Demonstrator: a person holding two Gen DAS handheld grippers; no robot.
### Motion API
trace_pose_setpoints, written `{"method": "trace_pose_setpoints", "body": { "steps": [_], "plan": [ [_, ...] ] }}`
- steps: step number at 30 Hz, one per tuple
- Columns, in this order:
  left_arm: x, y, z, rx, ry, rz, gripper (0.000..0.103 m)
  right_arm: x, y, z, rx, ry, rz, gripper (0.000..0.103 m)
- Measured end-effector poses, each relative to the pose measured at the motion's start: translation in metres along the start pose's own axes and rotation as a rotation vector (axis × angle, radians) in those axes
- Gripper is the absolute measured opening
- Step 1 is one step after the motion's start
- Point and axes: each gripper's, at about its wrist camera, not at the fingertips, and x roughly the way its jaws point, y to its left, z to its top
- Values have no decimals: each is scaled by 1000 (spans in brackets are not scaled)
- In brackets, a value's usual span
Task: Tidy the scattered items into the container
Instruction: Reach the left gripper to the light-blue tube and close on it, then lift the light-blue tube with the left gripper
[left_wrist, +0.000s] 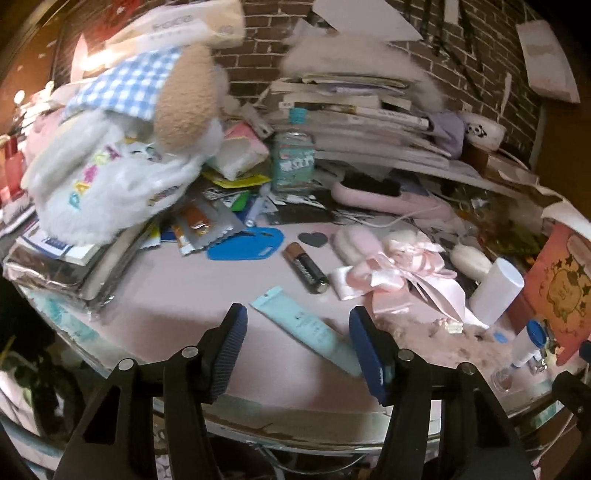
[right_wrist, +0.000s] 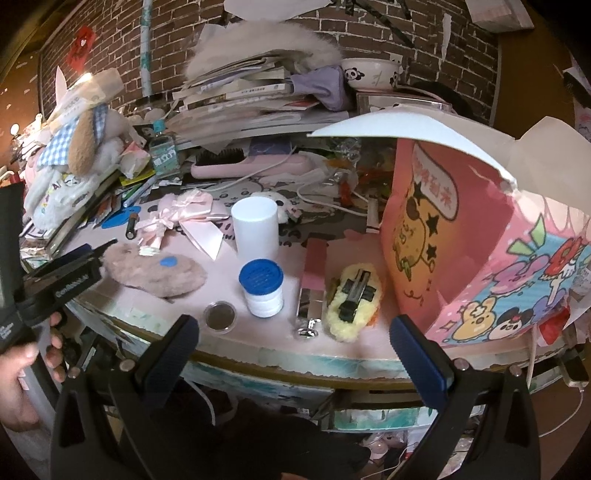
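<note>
My left gripper (left_wrist: 298, 332) hangs open just above a light blue tube (left_wrist: 306, 330) lying on the pink table (left_wrist: 177, 317); the tube's lower end passes beside the right finger. A battery (left_wrist: 306, 267), a pink ribbon bow (left_wrist: 399, 273) and a white cylinder (left_wrist: 496, 291) lie beyond. My right gripper (right_wrist: 293, 341) is open and empty at the table's front edge. In front of it stand a blue-capped jar (right_wrist: 261, 288), a small round lid (right_wrist: 220, 315), a yellow fuzzy hair clip (right_wrist: 352, 301) and a white cylinder (right_wrist: 255, 227). The pink cartoon box (right_wrist: 480, 236) stands open at the right.
A plush toy (left_wrist: 122, 147) sits on piled books at the left. Stacked books (left_wrist: 362, 114), a hairbrush (left_wrist: 373, 194) and a bottle (left_wrist: 293, 158) crowd the back by the brick wall. A brown fuzzy pad (right_wrist: 155, 271) lies near the left gripper body (right_wrist: 59, 280), held by a hand (right_wrist: 22, 369).
</note>
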Motion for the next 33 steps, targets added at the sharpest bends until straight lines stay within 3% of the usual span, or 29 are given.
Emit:
{"method": "trace_pose_setpoints", "body": {
  "steps": [5,10,13,25,29,33],
  "plan": [
    [3,-13,-5,44,17,-1,52,0,-1,-1,5,2,1,103],
    [-1,-4,-5,42,28,27,23,1,-1,-1,7,3,3,103],
    [-1,4,-4,12,31,7,18,1,0,-1,4,5,8,103],
    [2,0,-4,34,14,30,18,1,2,-2,-2,8,12,103],
    [2,2,-3,36,11,42,13,0,2,-3,-3,9,11,103],
    [1,9,-2,5,9,-1,12,1,2,-3,-1,9,12,103]
  ]
}}
